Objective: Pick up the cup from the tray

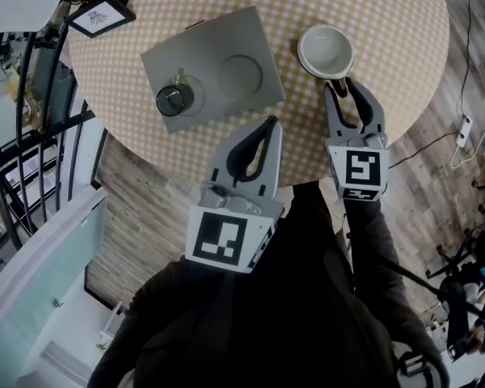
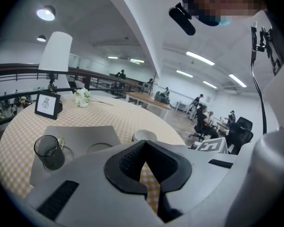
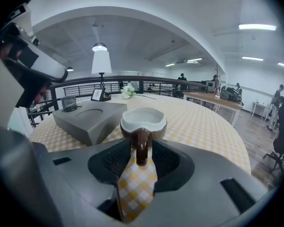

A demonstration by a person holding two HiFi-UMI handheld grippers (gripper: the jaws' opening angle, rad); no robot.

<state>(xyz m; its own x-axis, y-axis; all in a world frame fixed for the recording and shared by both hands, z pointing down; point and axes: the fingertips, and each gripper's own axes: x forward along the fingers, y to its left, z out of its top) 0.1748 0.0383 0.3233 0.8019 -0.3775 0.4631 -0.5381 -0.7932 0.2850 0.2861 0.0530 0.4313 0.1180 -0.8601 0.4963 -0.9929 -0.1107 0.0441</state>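
Note:
A brown cup with a white inside (image 1: 326, 51) (image 3: 143, 119) stands upright on the checked tablecloth, just right of the grey tray (image 1: 226, 35) (image 3: 75, 119). My right gripper (image 1: 340, 86) (image 3: 142, 150) is at the cup's near side, and the brown handle (image 3: 141, 148) hangs between its jaws. A thin gap shows on either side of the handle, so the gripper is open. My left gripper (image 1: 268, 124) (image 2: 145, 143) hovers over the table's near edge in front of the tray, tips together, empty. A dark glass mug (image 1: 175, 99) (image 2: 49, 151) sits in the tray's left recess. The right recess (image 1: 241, 75) is bare.
A small framed picture (image 1: 101, 14) (image 2: 47, 104), a lamp (image 2: 55, 51) and white flowers (image 2: 82, 97) stand at the far side of the round table. A metal railing (image 1: 24, 136) runs at the left. A cable and power strip (image 1: 464, 128) lie on the wooden floor at the right.

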